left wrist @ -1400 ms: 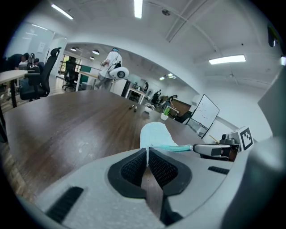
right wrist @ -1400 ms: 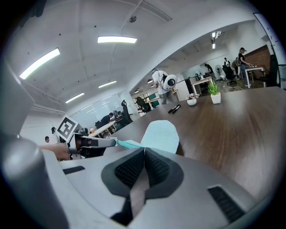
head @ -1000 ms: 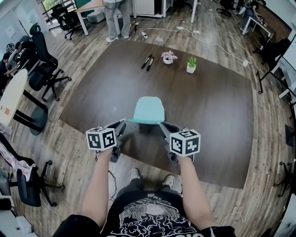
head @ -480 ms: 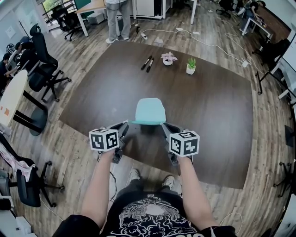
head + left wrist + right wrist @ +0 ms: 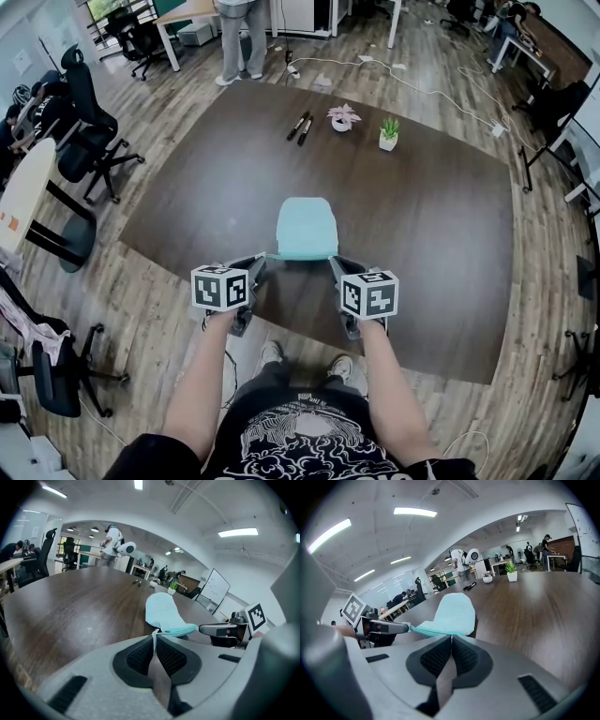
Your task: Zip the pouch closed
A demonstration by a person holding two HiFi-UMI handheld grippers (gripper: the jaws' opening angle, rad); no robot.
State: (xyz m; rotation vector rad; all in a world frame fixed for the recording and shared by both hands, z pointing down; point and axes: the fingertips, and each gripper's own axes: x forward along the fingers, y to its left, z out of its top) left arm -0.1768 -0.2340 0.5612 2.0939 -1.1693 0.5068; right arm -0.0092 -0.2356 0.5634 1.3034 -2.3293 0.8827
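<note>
My forearms (image 5: pixel 202 375) reach out side by side, and both grippers slope forward and down over the near part of the table (image 5: pixel 441 216), a broad dark top with a fine wood grain. My left gripper (image 5: pixel 260 262) has its ribbed black pads (image 5: pixel 140 656) pressed together on a thin white tab at the left end of the pouch (image 5: pixel 306 228). My right gripper (image 5: pixel 335 264) is pinched just as tight on the right end of the same edge. Between the two tips runs the pouch's near edge, a deeper teal zipper band (image 5: pixel 180 631) pulled straight and held above the table. The pouch itself is soft, pale mint fabric, flat and smooth, with a rounded far end. It stretches away from me over the table's near middle. I cannot tell whether the far end touches the top.
</note>
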